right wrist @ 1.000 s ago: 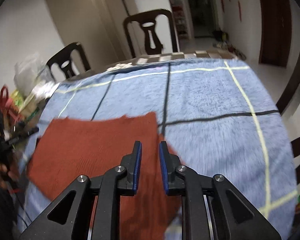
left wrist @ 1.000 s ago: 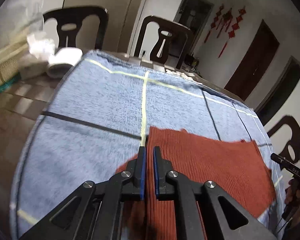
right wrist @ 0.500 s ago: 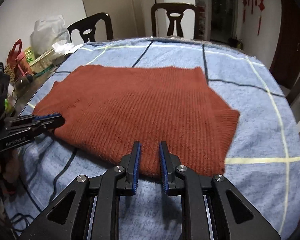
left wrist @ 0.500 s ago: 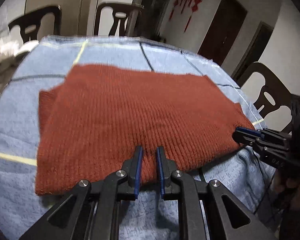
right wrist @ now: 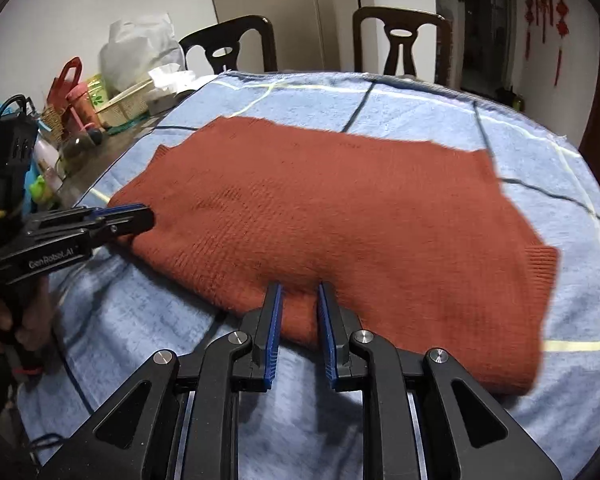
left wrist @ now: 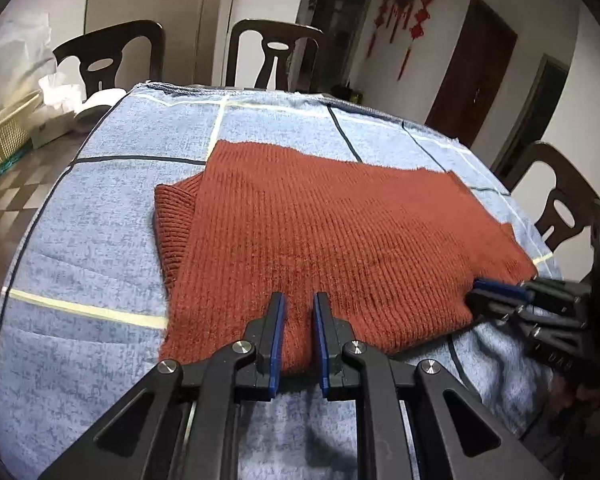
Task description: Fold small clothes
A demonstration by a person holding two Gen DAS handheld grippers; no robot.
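Note:
A rust-red knitted sweater [left wrist: 320,232] lies folded flat on a blue checked blanket [left wrist: 100,240], with one sleeve [left wrist: 172,220] tucked under its left side. My left gripper [left wrist: 298,300] stands at the sweater's near edge with its jaws a little apart. The cloth runs flat under them, not pinched. My right gripper [right wrist: 299,290] stands the same way at the near edge of the sweater [right wrist: 320,208], further right, with a ribbed cuff [right wrist: 540,264] beyond it. Each gripper also shows in the other's view: the right gripper [left wrist: 480,292] and the left gripper [right wrist: 140,216] sit at the sweater's near corners.
Dark wooden chairs [left wrist: 276,52] [left wrist: 556,200] ring the table. On the bare tabletop to the left stand a woven basket [left wrist: 4,136], a tissue box [left wrist: 60,88], bottles [right wrist: 72,112] and a white plastic bag [right wrist: 140,48]. A person's hand [right wrist: 4,320] holds the left gripper.
The left jaws went from nearly shut on the cloth to slightly apart. Both grippers came back and down to the near edge, and the sweater now lies flat. The right jaws' gap is unchanged.

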